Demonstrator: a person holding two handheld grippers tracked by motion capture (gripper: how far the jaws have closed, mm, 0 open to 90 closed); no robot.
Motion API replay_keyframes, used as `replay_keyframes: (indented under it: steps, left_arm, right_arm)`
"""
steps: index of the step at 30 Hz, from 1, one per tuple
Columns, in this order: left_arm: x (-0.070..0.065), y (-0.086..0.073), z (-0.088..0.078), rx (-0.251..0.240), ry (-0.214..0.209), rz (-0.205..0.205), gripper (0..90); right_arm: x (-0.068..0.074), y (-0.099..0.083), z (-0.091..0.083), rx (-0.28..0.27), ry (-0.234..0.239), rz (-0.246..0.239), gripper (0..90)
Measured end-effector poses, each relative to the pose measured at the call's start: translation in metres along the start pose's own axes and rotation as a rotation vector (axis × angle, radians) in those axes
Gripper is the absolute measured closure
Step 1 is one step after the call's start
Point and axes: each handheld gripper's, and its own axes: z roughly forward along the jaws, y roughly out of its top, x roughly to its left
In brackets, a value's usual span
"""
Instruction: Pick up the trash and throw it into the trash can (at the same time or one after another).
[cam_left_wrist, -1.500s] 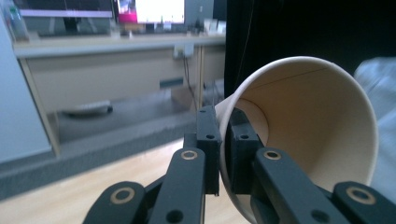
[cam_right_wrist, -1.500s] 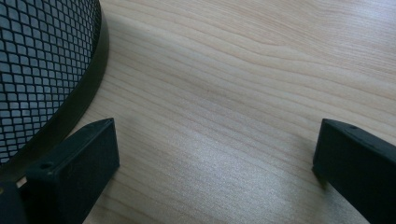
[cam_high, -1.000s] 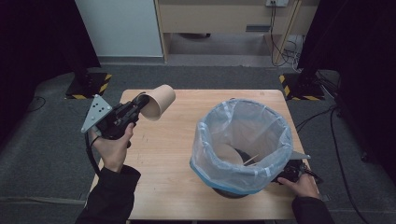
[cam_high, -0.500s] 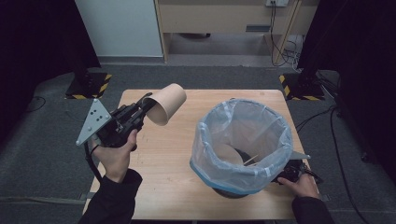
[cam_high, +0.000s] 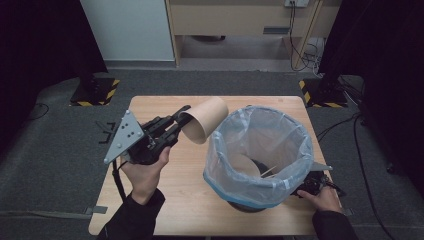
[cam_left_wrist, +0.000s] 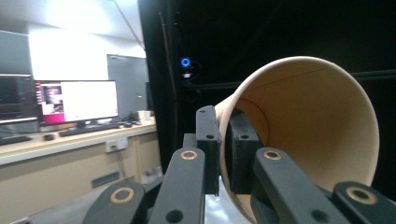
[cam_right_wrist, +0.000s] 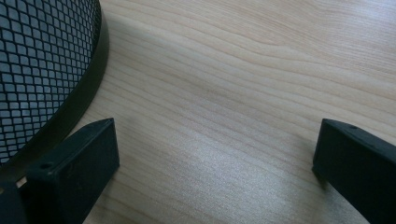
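Beside the lined mesh bin, left gripper fingers pinch paper cup wall, tilted for dropping in; right gripper fingers wide, resting on table

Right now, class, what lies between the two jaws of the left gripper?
The paper cup's wall: in the left gripper view, the left gripper pinches it, one jaw outside, one inside the cup's mouth.
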Motion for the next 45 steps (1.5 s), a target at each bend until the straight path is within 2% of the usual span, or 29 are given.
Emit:
replay_keyframes:
  steps: [3, 11, 18, 19, 20, 21, 24, 26, 29, 33, 35, 37, 40, 42, 45]
  left_arm:
    - [-0.008, -0.003, 0.013, -0.001, -0.028, -0.007, 85.0]
    - [-0.028, -0.013, 0.050, 0.061, -0.103, -0.004, 84.9]
    - [-0.033, -0.031, 0.071, 0.159, -0.166, -0.038, 84.2]
    - [-0.033, -0.034, 0.073, 0.181, -0.180, -0.051, 82.3]
    - [-0.033, -0.034, 0.073, 0.181, -0.180, -0.051, 79.2]
    - [-0.031, -0.039, 0.076, 0.199, -0.186, -0.063, 73.1]
    - [-0.028, -0.042, 0.074, 0.199, -0.183, -0.086, 61.6]
    - [-0.025, -0.042, 0.069, 0.195, -0.170, -0.093, 52.9]
    - [-0.016, -0.042, 0.057, 0.205, -0.130, -0.074, 42.6]
    - [-0.002, -0.044, 0.035, 0.246, -0.060, -0.052, 34.8]
    - [0.007, -0.050, 0.021, 0.270, -0.020, -0.055, 31.0]
    - [0.012, -0.055, 0.012, 0.300, 0.002, -0.056, 29.0]
    - [0.024, -0.074, -0.008, 0.380, 0.048, -0.066, 26.9]
    - [0.029, -0.084, -0.016, 0.414, 0.068, -0.080, 25.4]
    - [0.038, -0.106, -0.032, 0.482, 0.107, -0.118, 23.8]
  right_arm:
    - [0.000, 0.000, 0.000, 0.000, 0.000, 0.000, 0.5]
    - [0.000, 0.000, 0.000, 0.000, 0.000, 0.000, 0.5]
    - [0.000, 0.000, 0.000, 0.000, 0.000, -0.001, 0.5]
    - [0.000, 0.000, 0.000, 0.000, 0.000, 0.000, 0.5]
    - [0.000, 0.000, 0.000, 0.000, 0.000, 0.000, 0.5]
    - [0.000, 0.000, 0.000, 0.000, 0.000, 0.000, 0.5]
    - [0.000, 0.000, 0.000, 0.000, 0.000, 0.000, 0.5]
    - [0.000, 0.000, 0.000, 0.000, 0.000, 0.000, 0.5]
    - [0.000, 0.000, 0.000, 0.000, 0.000, -0.001, 0.5]
    - [0.000, 0.000, 0.000, 0.000, 0.000, -0.001, 0.5]
    - [0.000, 0.000, 0.000, 0.000, 0.000, 0.000, 0.5]
    - [0.000, 0.000, 0.000, 0.000, 0.000, -0.001, 0.5]
    - [0.000, 0.000, 0.000, 0.000, 0.000, 0.000, 0.5]
    - [0.000, 0.000, 0.000, 0.000, 0.000, 0.000, 0.5]
    - [0.000, 0.000, 0.000, 0.000, 0.000, 0.000, 0.5]
